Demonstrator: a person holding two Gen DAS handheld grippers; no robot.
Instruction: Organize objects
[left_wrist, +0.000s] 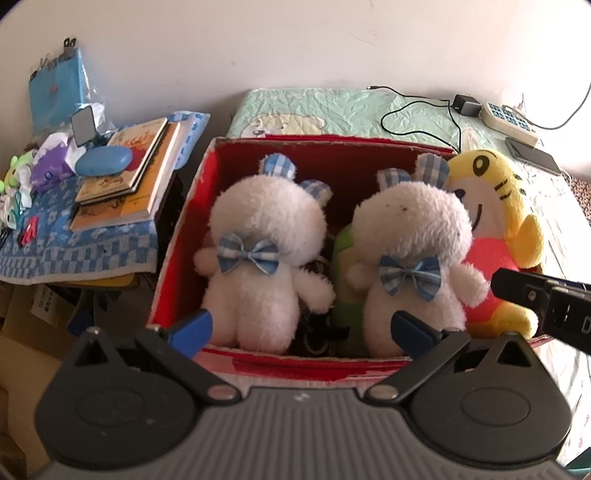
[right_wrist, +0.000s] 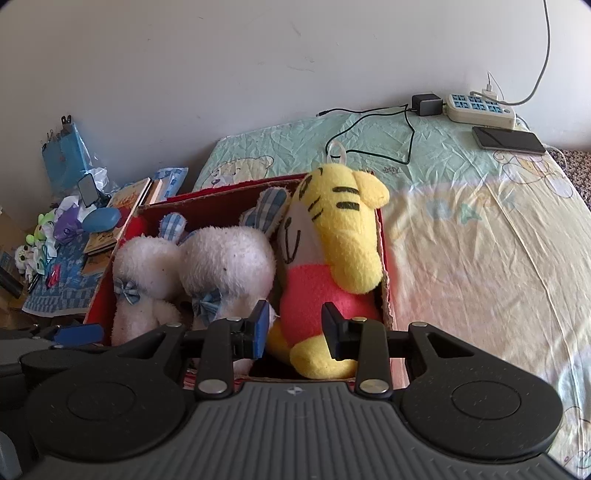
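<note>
Three plush toys (left_wrist: 258, 254) | red box (right_wrist: 384, 258) | bed (right_wrist: 480, 236), seemingly | white wall (right_wrist: 258, 74)

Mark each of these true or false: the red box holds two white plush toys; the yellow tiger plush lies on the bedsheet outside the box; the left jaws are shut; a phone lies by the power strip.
1. The red box holds two white plush toys. True.
2. The yellow tiger plush lies on the bedsheet. False: it sits inside the box, at its right end.
3. The left gripper has shut jaws. False: they stand wide apart, holding nothing.
4. A phone lies by the power strip. True.
</note>
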